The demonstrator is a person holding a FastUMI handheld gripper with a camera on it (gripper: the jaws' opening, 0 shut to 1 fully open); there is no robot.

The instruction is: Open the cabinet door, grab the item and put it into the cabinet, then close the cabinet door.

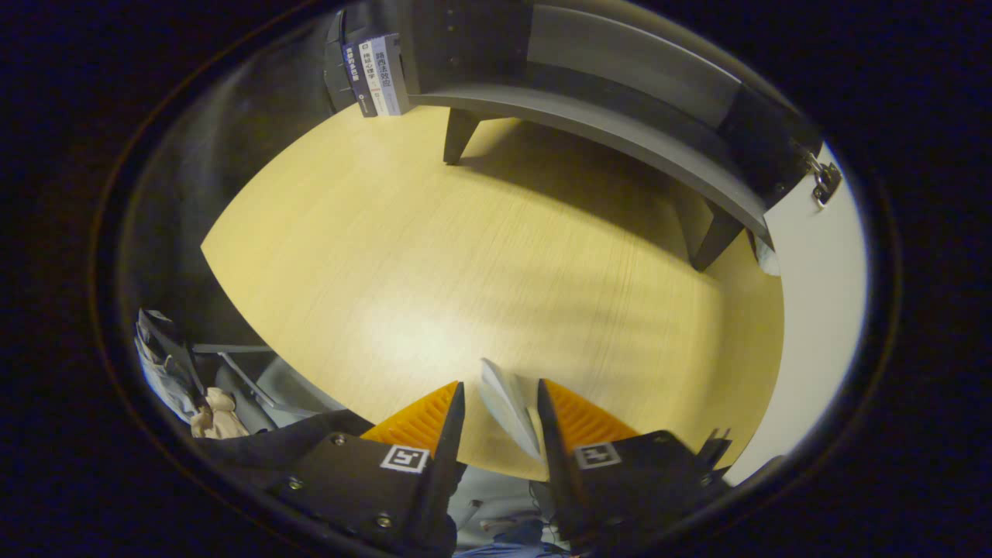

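The gripper holds its fingers partly spread, with a thin pale item standing on edge between them; whether both fingers press it is unclear. Below lies a light wooden table. Beyond the fingers stands the dark cabinet, its white door swung open, and books stand beside it.
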